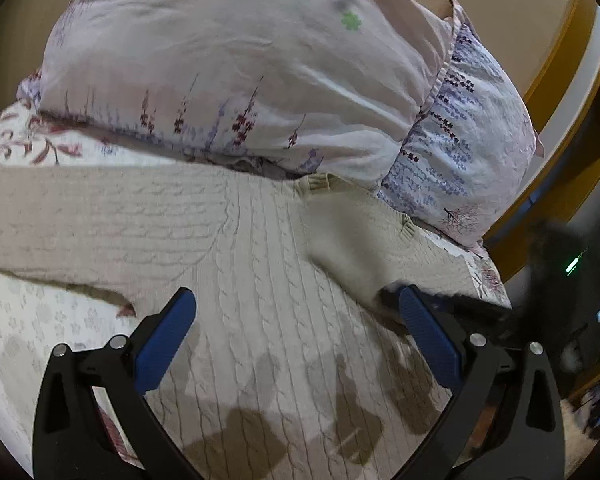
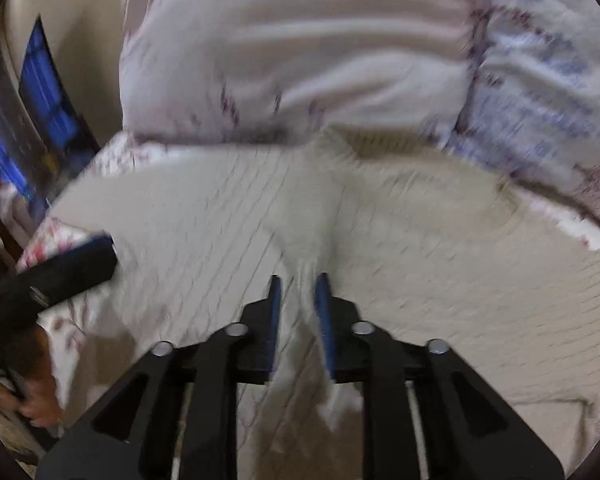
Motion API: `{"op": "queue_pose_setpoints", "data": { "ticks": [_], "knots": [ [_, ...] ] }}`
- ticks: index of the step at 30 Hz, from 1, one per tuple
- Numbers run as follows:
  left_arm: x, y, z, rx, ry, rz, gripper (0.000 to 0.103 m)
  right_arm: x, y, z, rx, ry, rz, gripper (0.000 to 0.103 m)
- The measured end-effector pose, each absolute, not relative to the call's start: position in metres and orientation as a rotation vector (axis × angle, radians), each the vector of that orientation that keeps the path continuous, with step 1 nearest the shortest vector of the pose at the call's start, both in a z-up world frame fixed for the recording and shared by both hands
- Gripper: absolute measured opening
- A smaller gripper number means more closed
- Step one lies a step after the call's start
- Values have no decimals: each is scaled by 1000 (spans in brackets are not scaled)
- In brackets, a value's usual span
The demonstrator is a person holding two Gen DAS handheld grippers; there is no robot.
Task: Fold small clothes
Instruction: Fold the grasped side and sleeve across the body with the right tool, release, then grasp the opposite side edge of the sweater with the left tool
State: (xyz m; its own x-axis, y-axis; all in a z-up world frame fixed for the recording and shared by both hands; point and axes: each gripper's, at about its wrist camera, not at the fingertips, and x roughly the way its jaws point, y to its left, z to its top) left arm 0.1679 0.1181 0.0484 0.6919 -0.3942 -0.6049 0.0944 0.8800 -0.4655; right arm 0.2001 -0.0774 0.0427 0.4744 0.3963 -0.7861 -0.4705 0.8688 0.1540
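Pinching a fold of the cream cable-knit sweater [image 2: 380, 240], right gripper [image 2: 298, 280] nearly closed and pitched downward, left gripper [image 1: 296, 300] spread wide above the knit, nothing held.

right gripper [image 2: 298, 286]: we're seeing the blue pads set narrow, with a bunched fold of knit running between them; contact looks like a pinch, blur is limiting certainty.
sweater [image 2: 440, 240]: cream cable-knit, lying spread on the bed, one sleeve lifting up toward the jaws.
pillow [image 2: 300, 60]: pale floral, sitting just behind the sweater.
left gripper [image 2: 66, 272]: we're catching one black finger coming in from the left edge, its tip over the sweater's edge.
hand [image 2: 36, 400]: showing at lower left, blurred.
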Motion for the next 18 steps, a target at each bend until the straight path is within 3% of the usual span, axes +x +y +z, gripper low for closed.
{"op": "queue_pose_setpoints", "data": {
  "ticks": [3, 10, 13, 17, 18],
  "knots": [
    [169, 123, 45, -436, 780, -272, 101, 201, -87, 36, -15, 972, 554, 41],
    [173, 126, 42, -496, 806, -293, 101, 198, -124, 47, 129, 934, 499, 44],
    [173, 125, 42, -468, 818, -269, 101, 202, -118, 24, 38, 1047, 460, 45],
    [167, 128, 44, -391, 812, -210, 101, 195, -114, 32, 61, 978, 459, 46],
    [165, 132, 45, -386, 811, -205, 101, 196, -115, 35, 83, 964, 459, 52]
  ]
}}
